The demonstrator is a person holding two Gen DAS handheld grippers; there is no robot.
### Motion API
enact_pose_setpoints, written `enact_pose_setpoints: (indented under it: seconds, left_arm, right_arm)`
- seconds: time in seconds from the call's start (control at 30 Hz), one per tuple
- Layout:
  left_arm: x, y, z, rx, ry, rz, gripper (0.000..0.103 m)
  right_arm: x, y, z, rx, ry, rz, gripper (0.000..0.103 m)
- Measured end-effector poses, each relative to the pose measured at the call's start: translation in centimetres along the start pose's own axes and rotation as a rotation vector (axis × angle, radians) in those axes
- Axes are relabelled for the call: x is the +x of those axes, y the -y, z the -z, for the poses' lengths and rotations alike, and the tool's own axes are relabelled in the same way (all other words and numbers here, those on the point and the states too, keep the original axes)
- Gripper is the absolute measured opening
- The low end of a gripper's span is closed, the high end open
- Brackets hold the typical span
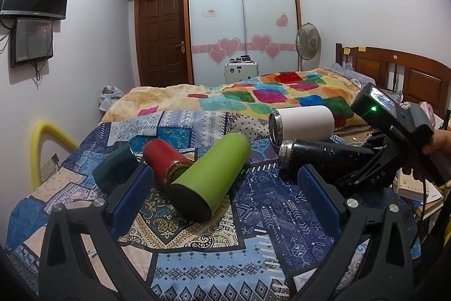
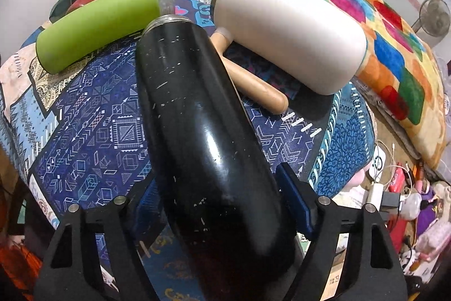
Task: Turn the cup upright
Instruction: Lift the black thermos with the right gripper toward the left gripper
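The black cup lies on its side over the patterned bedspread of the bed, its steel mouth pointing away. The right gripper has its fingers clamped on the cup's lower body. Just beside it lie a white cup, a green cup, a red cup and a wooden handle. The left gripper hangs above the bedspread, fingers spread apart, holding nothing.
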State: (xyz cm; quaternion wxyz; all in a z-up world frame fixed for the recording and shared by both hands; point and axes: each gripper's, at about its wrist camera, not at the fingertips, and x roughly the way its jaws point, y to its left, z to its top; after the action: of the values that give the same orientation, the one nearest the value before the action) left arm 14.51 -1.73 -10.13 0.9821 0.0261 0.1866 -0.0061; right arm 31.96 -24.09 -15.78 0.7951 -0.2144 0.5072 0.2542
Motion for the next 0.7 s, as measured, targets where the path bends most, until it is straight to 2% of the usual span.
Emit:
enact_pose_setpoints:
  seconds: [0.4, 0.7]
  left_arm:
    - [-0.7, -1.5, 0.2, -0.045, -0.002, -0.022, 0.103]
    - [-2.9, -3.2, 0.3, -0.071, 0.012, -0.04, 0.103]
  right_arm:
    - [-2.7, -2.5, 1.0, 0.042, 0.069, -0.02, 0.068]
    - [-6.5, -6.7, 1.4, -0.018, 0.146, -0.029, 0.067]
